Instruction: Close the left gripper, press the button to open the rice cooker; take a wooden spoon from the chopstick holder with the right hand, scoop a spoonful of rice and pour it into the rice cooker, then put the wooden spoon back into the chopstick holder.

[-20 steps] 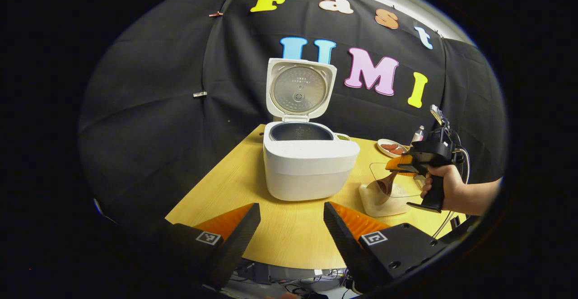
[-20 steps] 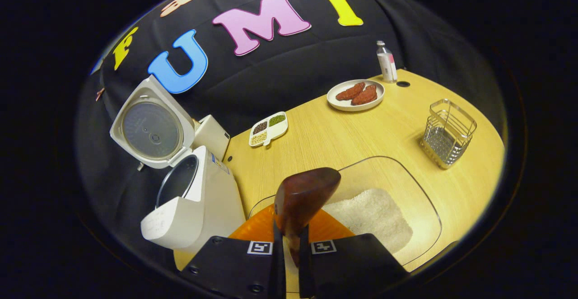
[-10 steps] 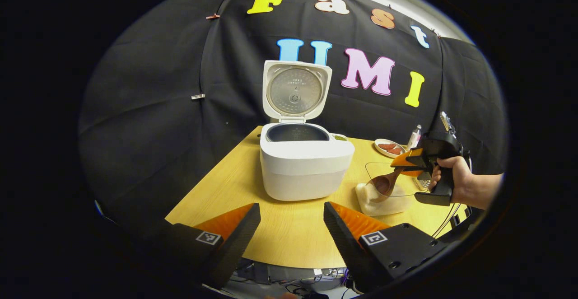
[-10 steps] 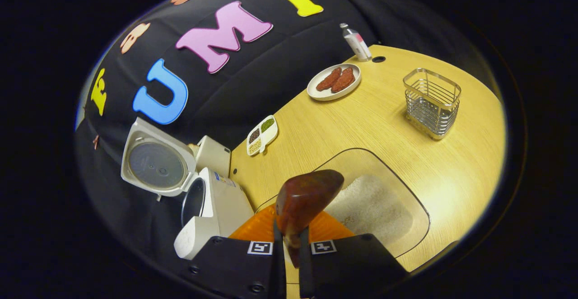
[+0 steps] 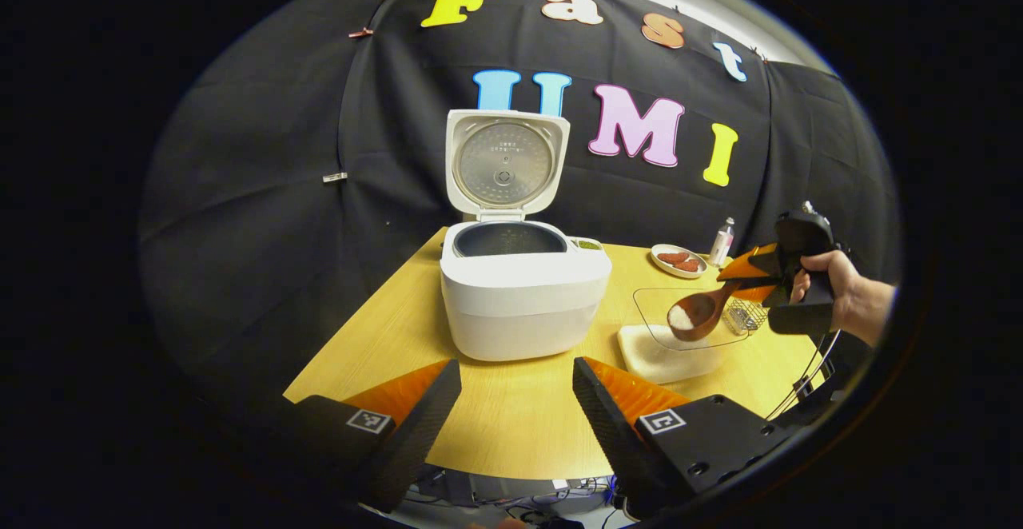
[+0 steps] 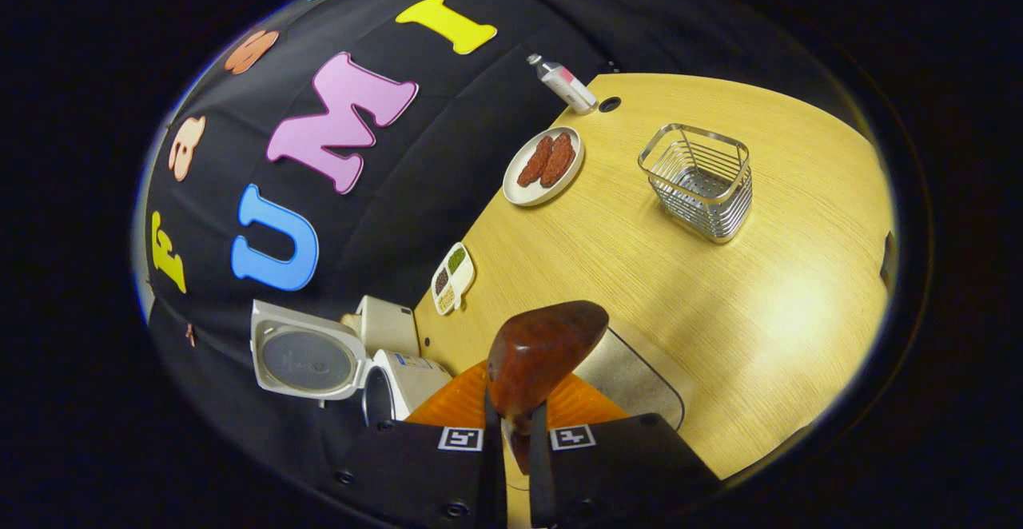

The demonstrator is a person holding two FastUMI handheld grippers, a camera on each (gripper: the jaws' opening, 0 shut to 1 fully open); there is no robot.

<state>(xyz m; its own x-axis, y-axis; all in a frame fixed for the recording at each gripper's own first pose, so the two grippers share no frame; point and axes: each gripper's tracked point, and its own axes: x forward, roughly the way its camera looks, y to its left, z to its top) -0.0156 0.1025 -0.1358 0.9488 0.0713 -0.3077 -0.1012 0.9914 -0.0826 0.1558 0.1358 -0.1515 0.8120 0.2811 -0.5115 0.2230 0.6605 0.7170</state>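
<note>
The white rice cooker [image 5: 523, 289] stands open on the wooden table, its lid [image 5: 503, 163] upright; in the right gripper view the cooker [image 6: 400, 373] sits low at the left. My left gripper [image 5: 515, 401] hangs open and empty over the table's near edge. My right gripper [image 5: 755, 273], held by a hand [image 5: 839, 297], is shut on the wooden spoon [image 5: 699, 313]. White rice lies in the spoon's bowl, which hovers above the glass rice bowl [image 5: 671, 349]. In the right gripper view the spoon's dark back [image 6: 543, 349] rises from my right gripper [image 6: 511, 413]. The wire chopstick holder [image 6: 702, 180] stands empty.
A plate of sausages [image 6: 543, 165] and a small bottle [image 6: 563, 84] stand by the wall. A divided dish of grains [image 6: 451, 277] lies behind the cooker. The glass bowl's rim [image 6: 639, 365] is right under the spoon. Table edge [image 5: 495, 465] runs before my left fingers.
The right gripper has lifted the spoon out of the rice bowl with rice in it and rolled toward level. The left gripper has stayed open, drifting slightly.
</note>
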